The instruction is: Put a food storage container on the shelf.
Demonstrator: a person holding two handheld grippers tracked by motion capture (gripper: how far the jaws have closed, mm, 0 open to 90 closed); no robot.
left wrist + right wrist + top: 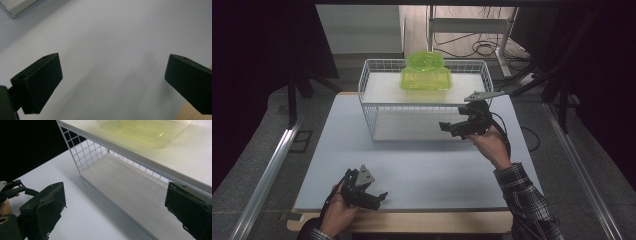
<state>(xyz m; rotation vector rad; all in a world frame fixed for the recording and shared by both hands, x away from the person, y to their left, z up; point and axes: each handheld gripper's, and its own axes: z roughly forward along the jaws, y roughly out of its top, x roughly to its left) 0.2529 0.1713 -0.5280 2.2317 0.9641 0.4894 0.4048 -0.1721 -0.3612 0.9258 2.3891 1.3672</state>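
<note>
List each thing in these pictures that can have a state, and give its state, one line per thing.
Left gripper: open, holds nothing, low over the table.
Right gripper: open, holds nothing, before the wire rack.
Green plastic container: upright on the rack's upper shelf, lid on.
Lower shelf: bare.

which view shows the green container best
The high view: the whole green container sits on the wire rack's top shelf. The right gripper view catches just its base; the left gripper view faces the table.

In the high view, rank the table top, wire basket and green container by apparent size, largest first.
1. Table top
2. Wire basket
3. Green container, standing on the basket's upper shelf; farthest from the camera, yet clearly the smallest.
</note>
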